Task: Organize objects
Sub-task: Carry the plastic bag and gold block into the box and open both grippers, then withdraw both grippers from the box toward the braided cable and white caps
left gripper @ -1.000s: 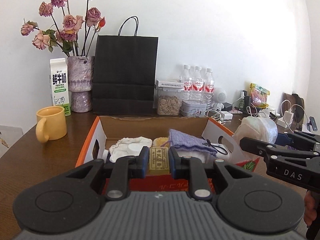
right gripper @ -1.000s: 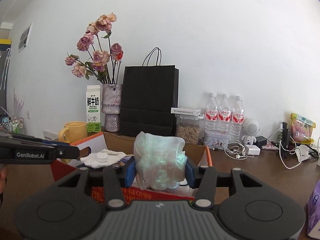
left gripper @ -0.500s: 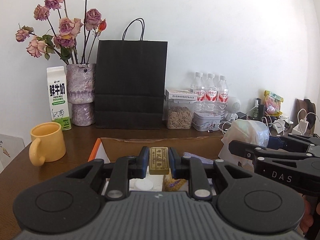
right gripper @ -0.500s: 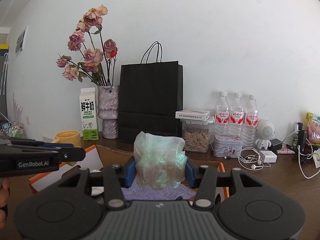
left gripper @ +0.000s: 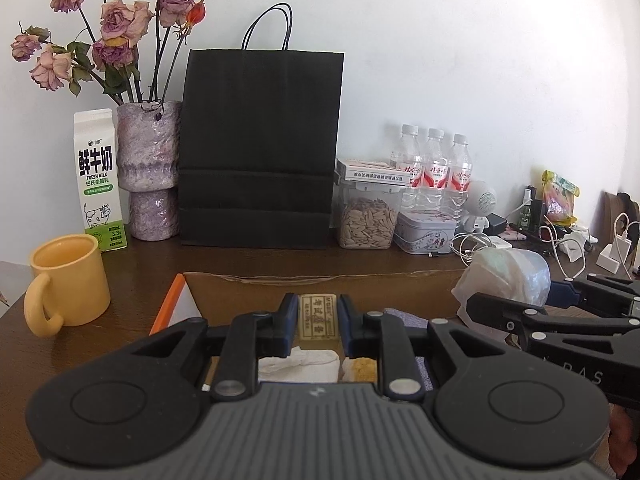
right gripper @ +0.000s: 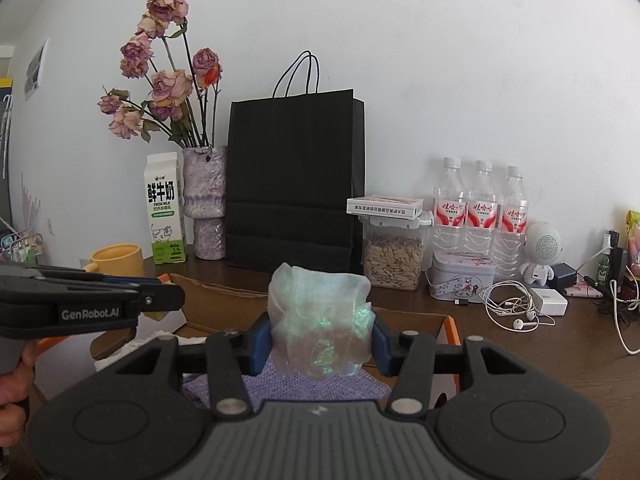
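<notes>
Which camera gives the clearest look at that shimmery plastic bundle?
The right wrist view: the shimmery plastic bundle sits centred and close between the right tool's fingers. The left wrist view shows it only sideways at the right edge, partly hidden behind that tool.

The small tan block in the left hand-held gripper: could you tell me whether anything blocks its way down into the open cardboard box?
Nothing visible blocks it. The small tan block hangs over the open cardboard box, which already holds a white cloth underneath.

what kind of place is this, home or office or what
Most likely a home: a lived-in wooden table against a wall, holding a vase of dried roses, a milk carton and tangled charger cables.
</notes>
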The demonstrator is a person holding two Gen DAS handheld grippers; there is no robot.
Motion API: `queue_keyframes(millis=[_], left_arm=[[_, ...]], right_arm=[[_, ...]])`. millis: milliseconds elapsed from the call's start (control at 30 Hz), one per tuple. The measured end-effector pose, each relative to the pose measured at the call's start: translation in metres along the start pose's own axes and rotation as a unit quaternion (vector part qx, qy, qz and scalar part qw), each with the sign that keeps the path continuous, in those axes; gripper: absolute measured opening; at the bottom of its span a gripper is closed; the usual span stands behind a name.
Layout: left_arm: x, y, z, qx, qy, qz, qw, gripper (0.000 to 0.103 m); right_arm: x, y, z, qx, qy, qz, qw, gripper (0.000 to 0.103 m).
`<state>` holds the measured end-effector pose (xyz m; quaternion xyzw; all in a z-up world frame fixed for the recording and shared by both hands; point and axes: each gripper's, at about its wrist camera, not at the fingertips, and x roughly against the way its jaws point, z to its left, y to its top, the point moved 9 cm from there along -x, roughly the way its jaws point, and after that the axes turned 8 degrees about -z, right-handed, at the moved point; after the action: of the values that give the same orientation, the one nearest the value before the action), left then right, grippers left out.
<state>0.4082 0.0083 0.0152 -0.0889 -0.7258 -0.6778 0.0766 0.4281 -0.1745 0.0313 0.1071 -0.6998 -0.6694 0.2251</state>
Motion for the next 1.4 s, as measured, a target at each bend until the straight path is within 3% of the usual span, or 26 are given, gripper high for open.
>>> queue_keyframes(millis=[33,100,133,167,233,833,1400], left_arm=[[0.001,0.0,0.0,-0.002,0.001,-0.004,1.0,0.03],[0.003,0.001,0.001,-0.007,0.008,-0.013,0.9999,0.054],[0.005,0.002,0.002,-0.007,0.015,-0.018,0.9997,0.077],[0.007,0.003,0.003,-0.008,0.02,-0.026,0.9994,0.091],[0.01,0.006,0.004,-0.009,0.027,-0.042,0.9987,0.103],[0.02,0.001,0.004,-0.004,0.034,-0.048,0.9982,0.103],[0.074,0.004,0.011,-0.007,0.049,-0.058,0.9971,0.103]], right_arm=[[0.001,-0.001,-0.001,0.0,-0.003,-0.001,1.0,0.055],[0.002,-0.002,-0.003,-0.001,-0.007,-0.001,1.0,0.069],[0.003,-0.002,-0.004,-0.002,-0.011,-0.002,1.0,0.086],[0.005,-0.002,-0.005,-0.002,-0.015,-0.006,1.0,0.098],[0.009,-0.001,-0.008,-0.001,-0.024,-0.016,1.0,0.103],[0.024,-0.001,-0.007,0.004,-0.03,-0.032,0.999,0.103],[0.079,0.003,0.022,0.024,-0.003,-0.039,0.999,0.103]])
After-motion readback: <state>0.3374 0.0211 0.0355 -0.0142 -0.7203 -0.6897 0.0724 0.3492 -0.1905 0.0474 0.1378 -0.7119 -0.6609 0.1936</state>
